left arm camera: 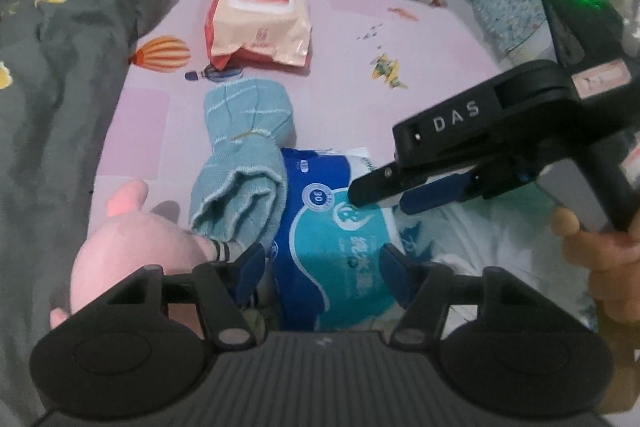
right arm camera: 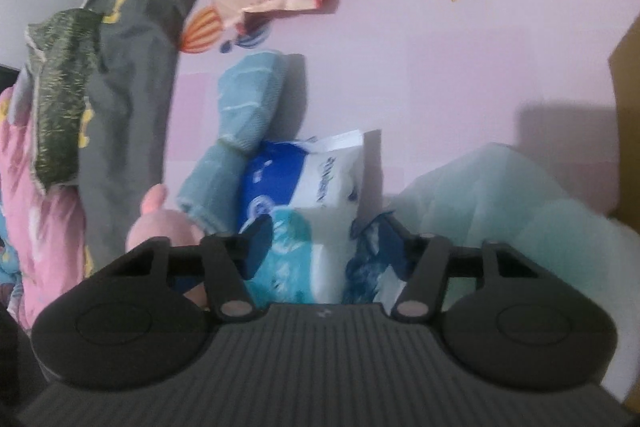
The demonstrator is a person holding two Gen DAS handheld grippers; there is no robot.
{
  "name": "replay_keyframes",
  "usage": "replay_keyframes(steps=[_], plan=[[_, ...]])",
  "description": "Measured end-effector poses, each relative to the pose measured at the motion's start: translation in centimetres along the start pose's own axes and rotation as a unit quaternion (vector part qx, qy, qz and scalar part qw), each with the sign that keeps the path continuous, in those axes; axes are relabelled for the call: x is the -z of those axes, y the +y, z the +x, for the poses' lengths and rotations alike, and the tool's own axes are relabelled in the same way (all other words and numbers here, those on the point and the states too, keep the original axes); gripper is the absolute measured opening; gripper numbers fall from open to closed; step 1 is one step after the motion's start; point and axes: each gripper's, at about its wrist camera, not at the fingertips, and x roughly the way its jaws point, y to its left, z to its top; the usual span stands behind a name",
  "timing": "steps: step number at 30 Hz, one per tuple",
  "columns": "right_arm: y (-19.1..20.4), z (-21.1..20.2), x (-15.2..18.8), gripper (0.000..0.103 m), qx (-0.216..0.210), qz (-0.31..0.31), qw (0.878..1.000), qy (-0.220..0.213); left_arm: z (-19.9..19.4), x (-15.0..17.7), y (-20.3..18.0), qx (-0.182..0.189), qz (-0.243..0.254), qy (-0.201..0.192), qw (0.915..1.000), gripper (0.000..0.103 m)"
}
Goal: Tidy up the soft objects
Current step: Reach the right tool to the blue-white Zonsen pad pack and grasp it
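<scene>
The left gripper [left arm camera: 322, 273] has a dark grey ribbed body, with two round black housings flanking it and black linkage arms pinned by pale round rivets. Its fingers [left arm camera: 251, 267] end in blue pads. The right gripper [left arm camera: 378, 195] is the same black build, with "DAS" in pale raised letters on its side, a small silver screw near the tip, a blue pad, a pale label on its upright handle and a green light glowing on top. A bare hand [left arm camera: 600, 251] shows no sleeve.
</scene>
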Motion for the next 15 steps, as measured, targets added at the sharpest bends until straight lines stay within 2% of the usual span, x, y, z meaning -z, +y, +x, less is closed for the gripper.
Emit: replay_keyframes(steps=[7, 10, 15], plan=[[-0.6, 1.5, -0.8, 0.050, -0.023, 0.003, 1.000, 0.019, 2.0, -1.3, 0.2, 0.001, -0.003, 0.022, 0.9998, 0.064], [-0.6, 2.0, -0.8, 0.050, -0.038, 0.008, 0.998, 0.042, 2.5, -1.6, 0.3, 0.005, -0.007, 0.027, 0.9996, 0.065], [0.0, 2.6, -0.8, 0.053, -0.035, -0.010, 0.998, 0.045, 3.1, -2.0, 0.2, 0.015, -0.021, 0.038, 0.9989, 0.068]])
